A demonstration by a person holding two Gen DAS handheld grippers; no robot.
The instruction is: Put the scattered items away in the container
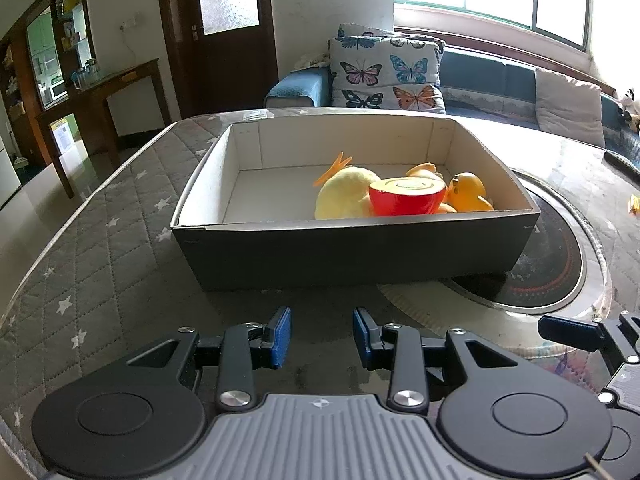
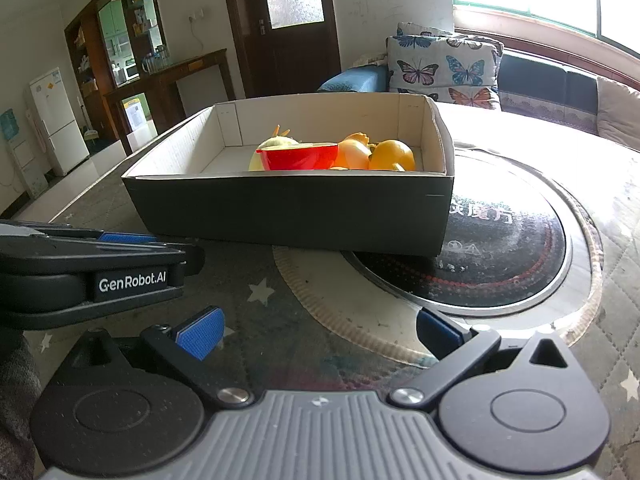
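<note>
Just past both empty, open hand-held grippers, left point(image 1: 321, 336) and right point(image 2: 318, 334), sits the box point(image 1: 360, 252) holding a red bowl point(image 1: 406, 198) and yellow toys point(image 1: 344, 196).

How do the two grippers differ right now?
The right gripper stands wide open; the left gripper has a narrower gap. In the right view the left gripper sits further left and nearer the box. Both are empty, have blue pads and hover over the table.

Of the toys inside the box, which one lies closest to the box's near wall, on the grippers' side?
The red half-apple toy, cut face up. It sits nearest the box front wall; the pale yellow plush and orange toys lie beside or behind it.
</note>
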